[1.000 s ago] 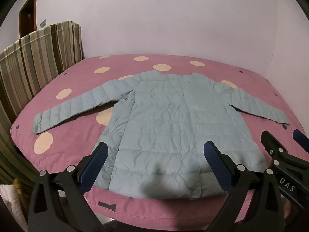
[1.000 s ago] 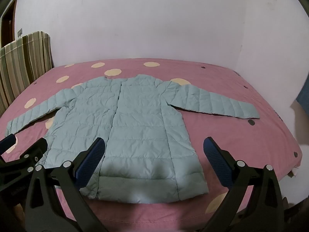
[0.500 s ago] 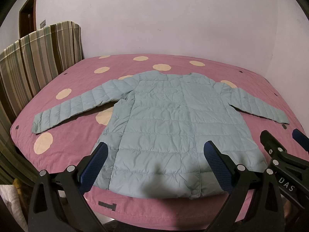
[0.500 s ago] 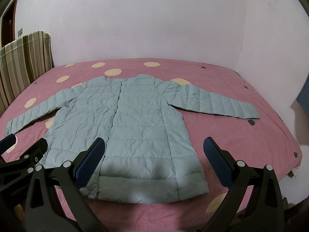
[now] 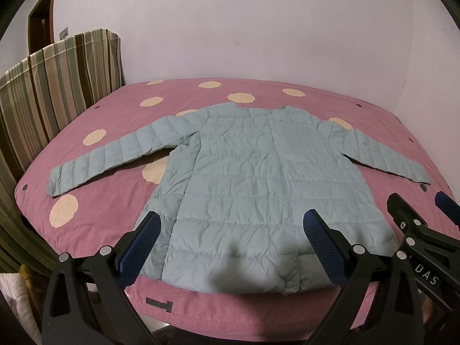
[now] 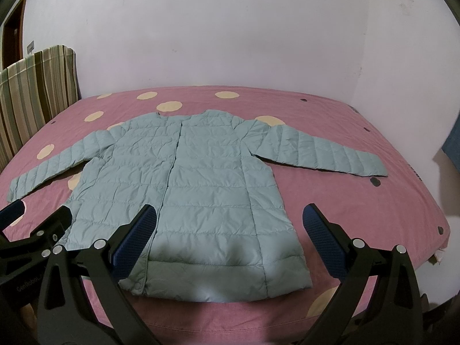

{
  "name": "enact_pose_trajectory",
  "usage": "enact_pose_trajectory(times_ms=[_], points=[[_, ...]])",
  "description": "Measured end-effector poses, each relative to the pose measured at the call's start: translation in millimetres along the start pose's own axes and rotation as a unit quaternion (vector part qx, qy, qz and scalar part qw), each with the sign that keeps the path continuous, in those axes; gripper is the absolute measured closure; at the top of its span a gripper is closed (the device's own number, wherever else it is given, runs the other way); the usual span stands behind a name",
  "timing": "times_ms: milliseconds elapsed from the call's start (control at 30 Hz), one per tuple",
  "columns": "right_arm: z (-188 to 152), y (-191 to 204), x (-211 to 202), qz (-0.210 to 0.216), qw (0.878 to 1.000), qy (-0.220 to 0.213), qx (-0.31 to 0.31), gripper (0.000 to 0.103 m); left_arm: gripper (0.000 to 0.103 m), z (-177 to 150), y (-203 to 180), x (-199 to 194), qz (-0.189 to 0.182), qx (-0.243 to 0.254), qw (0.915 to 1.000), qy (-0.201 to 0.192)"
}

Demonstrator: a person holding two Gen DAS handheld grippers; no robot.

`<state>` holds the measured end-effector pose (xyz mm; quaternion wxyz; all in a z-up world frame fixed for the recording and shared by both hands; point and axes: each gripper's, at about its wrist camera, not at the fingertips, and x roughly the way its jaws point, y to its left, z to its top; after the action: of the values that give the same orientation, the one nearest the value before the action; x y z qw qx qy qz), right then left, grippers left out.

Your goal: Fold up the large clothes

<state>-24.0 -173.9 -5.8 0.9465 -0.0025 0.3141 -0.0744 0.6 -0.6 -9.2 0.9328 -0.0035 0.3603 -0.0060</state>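
Jacket laid flat on the bed, both grippers held before its hem

The jacket (image 5: 253, 189) is spread in the middle of the bed (image 5: 95, 218), hem toward the near edge, collar toward the far wall (image 5: 244, 28), one sleeve stretched out to each side. A headboard (image 5: 49, 92) stands at the bed's left. The left gripper (image 5: 233, 244) and right gripper (image 6: 227, 238) are held side by side, jaws apart.

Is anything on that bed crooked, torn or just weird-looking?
Nothing stands out. The pale blue jacket lies flat on the pink spotted bed, front closed, both sleeves spread out sideways. It is only lightly wrinkled, with no visible tear or stain.
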Motion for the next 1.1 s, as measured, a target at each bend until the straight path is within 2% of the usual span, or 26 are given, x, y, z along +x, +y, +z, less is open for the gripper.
enact_pose_trajectory(times_ms=[1100], points=[[-0.7, 1.2, 0.8, 0.000, 1.000, 0.002, 0.000, 0.002, 0.004, -0.7, 0.0, 0.8, 0.000, 0.000, 1.0000, 0.002]])
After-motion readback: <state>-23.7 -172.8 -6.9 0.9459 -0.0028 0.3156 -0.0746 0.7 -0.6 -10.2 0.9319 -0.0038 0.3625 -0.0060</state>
